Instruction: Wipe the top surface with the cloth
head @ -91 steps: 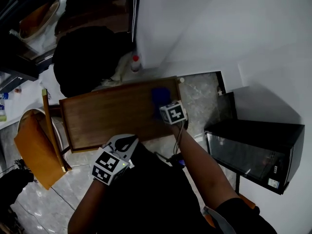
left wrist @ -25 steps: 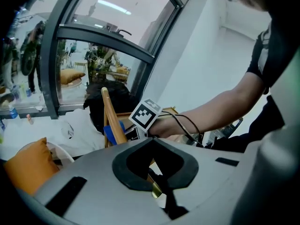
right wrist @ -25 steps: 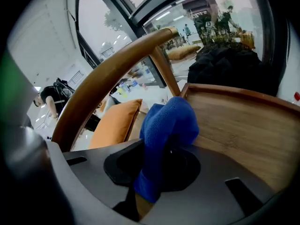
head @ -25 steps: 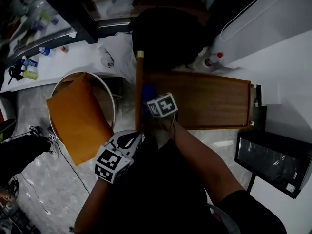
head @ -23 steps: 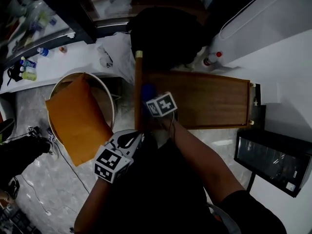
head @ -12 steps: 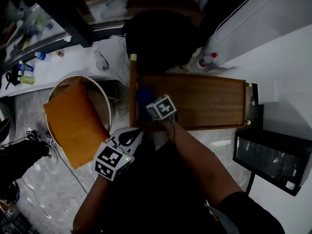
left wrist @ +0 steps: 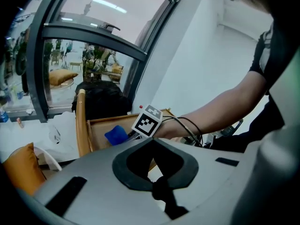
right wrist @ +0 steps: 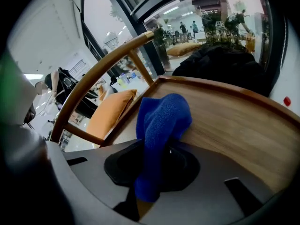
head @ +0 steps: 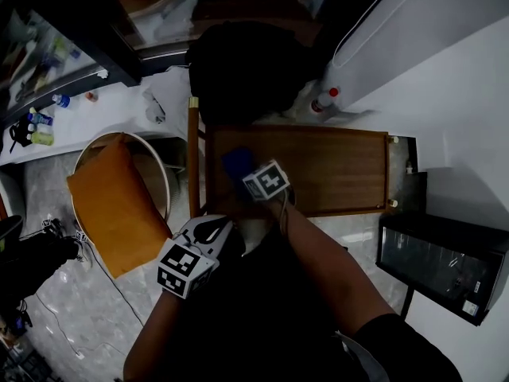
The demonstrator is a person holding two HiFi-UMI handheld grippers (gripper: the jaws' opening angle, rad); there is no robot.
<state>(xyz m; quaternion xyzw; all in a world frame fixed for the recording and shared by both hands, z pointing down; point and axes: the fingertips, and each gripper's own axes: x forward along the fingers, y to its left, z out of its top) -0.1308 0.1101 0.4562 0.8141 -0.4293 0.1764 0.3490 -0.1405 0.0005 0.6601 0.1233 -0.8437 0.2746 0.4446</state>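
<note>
We had the right gripper [head: 246,173] clamped on the blue cloth [head: 236,161] — the fabric was pinched between its jaws and bunched forward onto the wooden tabletop [head: 334,165], near the table's left end. The cloth touched the wood just inside the table's raised edge. Our left gripper [head: 211,229] hung off the table's near side, close to our body, its jaws together with nothing between them. The curved wooden back rail of a chair [head: 192,157] stood just beside the table's left end, and farther left an orange cushion [head: 111,205] lay on a round seat [head: 143,139]. A black bundle [head: 246,66] sat past the far edge with a red-capped bottle [head: 322,100] near it — and a black glass-fronted box [head: 437,265] stood to the right, apart from the table.
</note>
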